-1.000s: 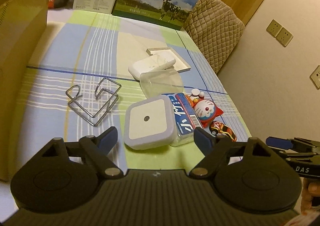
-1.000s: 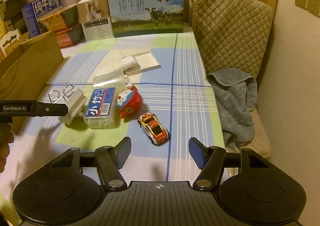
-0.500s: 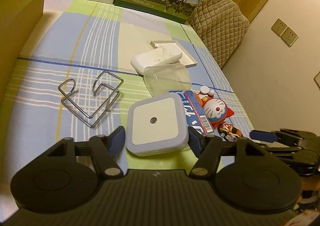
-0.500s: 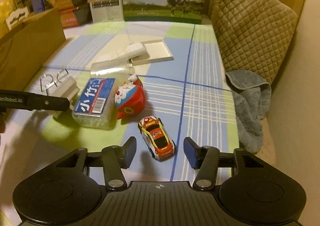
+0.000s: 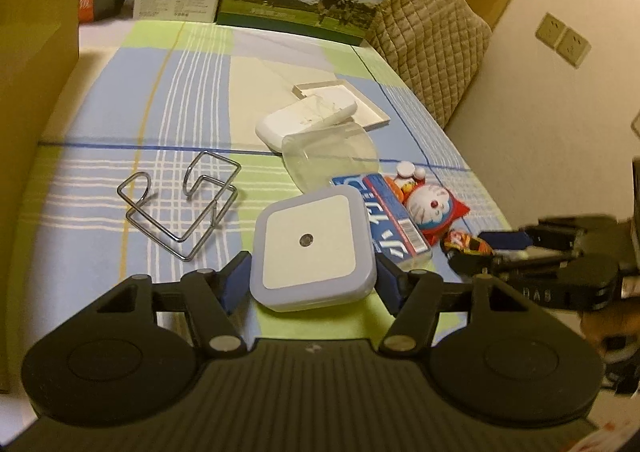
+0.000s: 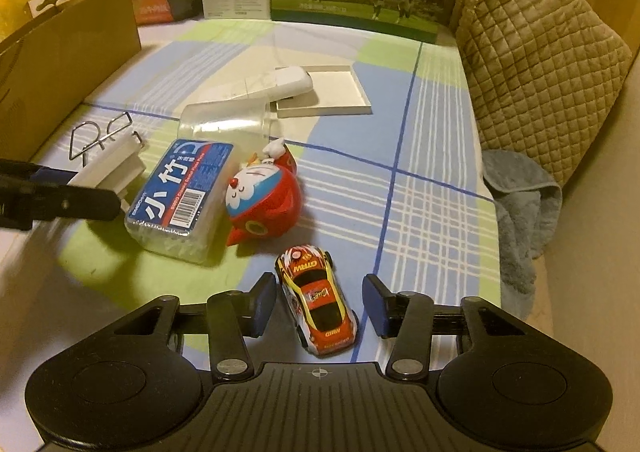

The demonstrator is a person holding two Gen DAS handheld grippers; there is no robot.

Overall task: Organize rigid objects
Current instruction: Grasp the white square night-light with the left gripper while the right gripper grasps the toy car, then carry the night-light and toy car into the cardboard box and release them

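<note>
Closing around the toy car, the right gripper fingers haven't touched it; left gripper fingers clamp the night light.

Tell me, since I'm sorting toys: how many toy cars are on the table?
1: the toy car lies between the right gripper fingers, near the table's front edge. Others may be hidden.

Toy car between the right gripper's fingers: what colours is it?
The toy car is orange-red with yellow, white and black; clearest in the right wrist view.

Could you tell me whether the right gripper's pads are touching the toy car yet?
Apart. In the right wrist view the toy car sits between the closing right gripper fingers, with tablecloth visible on both sides.
</note>
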